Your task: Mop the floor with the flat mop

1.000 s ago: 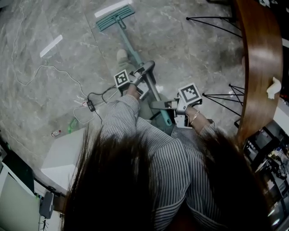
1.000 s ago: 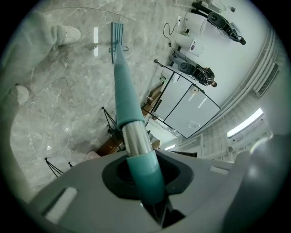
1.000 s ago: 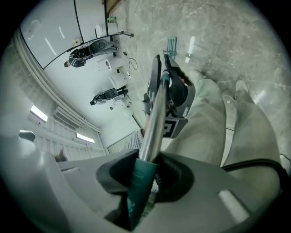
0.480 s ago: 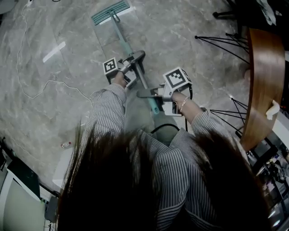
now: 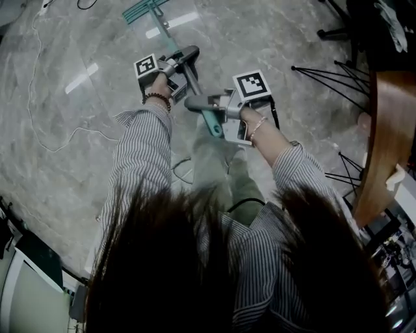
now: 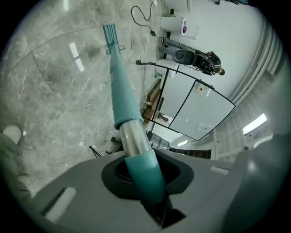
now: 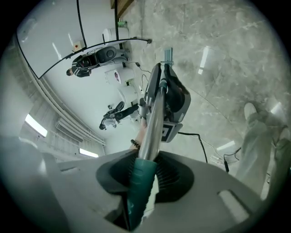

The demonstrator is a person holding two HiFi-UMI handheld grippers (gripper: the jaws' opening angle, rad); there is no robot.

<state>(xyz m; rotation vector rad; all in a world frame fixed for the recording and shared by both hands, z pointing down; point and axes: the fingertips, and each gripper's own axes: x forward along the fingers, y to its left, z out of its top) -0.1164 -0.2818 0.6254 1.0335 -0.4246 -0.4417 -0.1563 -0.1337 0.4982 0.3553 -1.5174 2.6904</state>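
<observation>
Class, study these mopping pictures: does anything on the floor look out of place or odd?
A thin white cable snakes loose over the floor left of the person, near where the flat mop works; it might snag. Nothing looks spilled or broken.

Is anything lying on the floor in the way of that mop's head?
Nothing visible lies right at the mop head; the floor around it is bare. What looks like a black cable lies farther ahead, off to one side.

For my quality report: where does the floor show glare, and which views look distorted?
Head view: bright glare streaks on the floor; left gripper view: strong fisheye bending, dark corners, mop handle sharp; right gripper view: same fisheye, floor glare.
</observation>
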